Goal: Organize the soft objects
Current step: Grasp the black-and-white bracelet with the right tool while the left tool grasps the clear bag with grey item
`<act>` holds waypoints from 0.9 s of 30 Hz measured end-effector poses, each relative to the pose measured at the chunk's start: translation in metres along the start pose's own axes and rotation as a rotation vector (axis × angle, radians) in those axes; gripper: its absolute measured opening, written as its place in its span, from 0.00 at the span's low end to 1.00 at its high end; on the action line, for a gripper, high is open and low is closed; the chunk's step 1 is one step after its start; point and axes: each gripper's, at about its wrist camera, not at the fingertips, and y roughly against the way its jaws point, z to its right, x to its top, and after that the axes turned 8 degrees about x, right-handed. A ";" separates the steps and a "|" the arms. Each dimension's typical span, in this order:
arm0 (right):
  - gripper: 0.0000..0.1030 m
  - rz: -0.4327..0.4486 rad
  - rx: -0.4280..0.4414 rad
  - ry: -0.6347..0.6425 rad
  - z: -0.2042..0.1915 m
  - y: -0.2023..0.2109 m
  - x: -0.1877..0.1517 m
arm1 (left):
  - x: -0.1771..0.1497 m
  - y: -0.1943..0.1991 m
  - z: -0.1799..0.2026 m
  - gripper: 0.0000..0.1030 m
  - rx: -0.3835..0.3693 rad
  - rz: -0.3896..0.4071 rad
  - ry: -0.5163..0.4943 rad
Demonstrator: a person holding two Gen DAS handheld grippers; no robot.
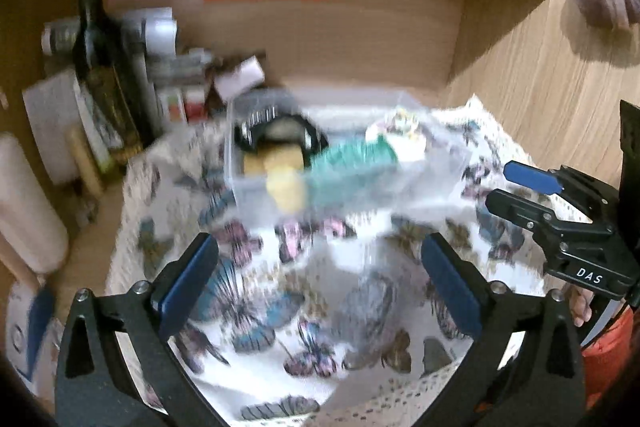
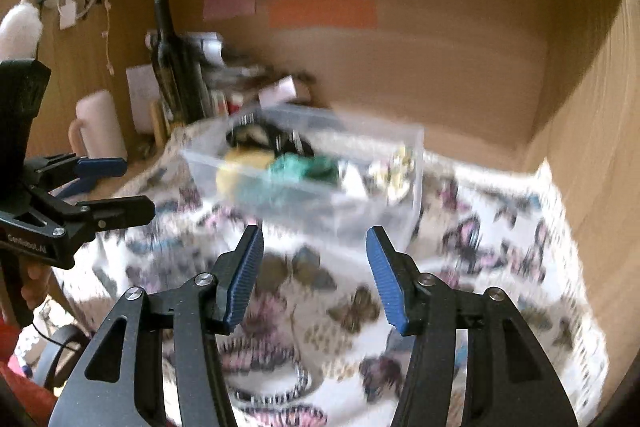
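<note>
Left wrist view: the left gripper [image 1: 320, 283] hovers with jaws spread and empty over the butterfly cloth [image 1: 280, 307] on the bench. Beyond it stands the clear bin [image 1: 248, 179], already holding a yellow piece [image 1: 284, 187] and a teal piece [image 1: 352, 163], probably gathered there for tidiness.

Right wrist view: the right gripper [image 2: 316, 275] also has its jaws spread and empty. Only this view shows the white mug [image 2: 100, 125] at far left.

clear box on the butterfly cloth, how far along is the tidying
Done: the clear box already holds a yellow piece, a teal item and a black one. In hand: nothing; left claw and right claw are open. Left: no loose soft items visible on the blurred cloth.
</note>
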 end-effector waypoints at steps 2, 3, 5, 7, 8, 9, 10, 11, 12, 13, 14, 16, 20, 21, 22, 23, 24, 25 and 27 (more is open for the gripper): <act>0.49 -0.036 -0.003 -0.011 0.002 -0.005 -0.011 | -0.012 -0.009 0.002 1.00 -0.001 -0.050 0.016; 0.49 -0.055 0.000 -0.018 0.003 -0.007 -0.016 | -0.016 -0.013 0.002 1.00 -0.001 -0.064 0.021; 0.49 -0.085 0.007 -0.026 0.004 -0.008 -0.026 | -0.027 -0.020 0.007 1.00 -0.016 -0.098 0.019; 0.49 -0.109 0.020 -0.043 0.006 -0.011 -0.035 | -0.034 -0.026 0.011 1.00 -0.024 -0.122 0.017; 0.49 -0.121 0.027 -0.053 0.006 -0.012 -0.039 | -0.038 -0.030 0.014 1.00 -0.029 -0.132 0.017; 0.49 -0.134 0.032 -0.061 0.006 -0.014 -0.043 | -0.042 -0.034 0.017 1.00 -0.034 -0.147 0.015; 0.48 -0.146 0.034 -0.062 0.006 -0.016 -0.047 | -0.045 -0.038 0.020 1.00 -0.038 -0.160 0.013; 0.45 -0.160 0.036 -0.060 0.005 -0.018 -0.050 | -0.047 -0.041 0.022 1.00 -0.042 -0.173 0.011; 0.41 -0.178 0.039 -0.058 0.005 -0.020 -0.054 | -0.049 -0.046 0.024 1.00 -0.049 -0.189 0.009; 0.38 -0.192 0.046 -0.059 0.005 -0.022 -0.056 | -0.051 -0.049 0.026 1.00 -0.056 -0.202 0.010; 0.33 -0.209 0.055 -0.062 0.005 -0.024 -0.059 | -0.052 -0.052 0.027 1.00 -0.060 -0.211 0.015; 0.26 -0.210 0.052 -0.059 0.006 -0.024 -0.063 | -0.054 -0.056 0.029 0.98 -0.076 -0.221 0.028; 0.08 -0.203 0.063 -0.062 0.007 -0.020 -0.065 | -0.055 -0.055 0.032 0.67 -0.097 -0.197 0.032; 0.08 -0.200 0.061 -0.059 0.007 -0.020 -0.065 | -0.054 -0.055 0.034 0.62 -0.103 -0.196 0.023; 0.08 -0.194 0.050 -0.053 0.007 -0.019 -0.065 | -0.054 -0.055 0.037 0.52 -0.100 -0.188 0.007; 0.07 -0.188 0.045 -0.052 0.007 -0.018 -0.064 | -0.054 -0.055 0.038 0.42 -0.098 -0.181 -0.001; 0.07 -0.182 0.041 -0.053 0.007 -0.017 -0.063 | -0.054 -0.055 0.040 0.38 -0.103 -0.178 -0.012; 0.07 -0.170 0.039 -0.057 0.009 -0.015 -0.061 | -0.054 -0.055 0.040 0.35 -0.109 -0.178 -0.021; 0.07 -0.140 0.031 -0.063 0.011 -0.011 -0.054 | -0.053 -0.053 0.040 0.30 -0.125 -0.170 -0.031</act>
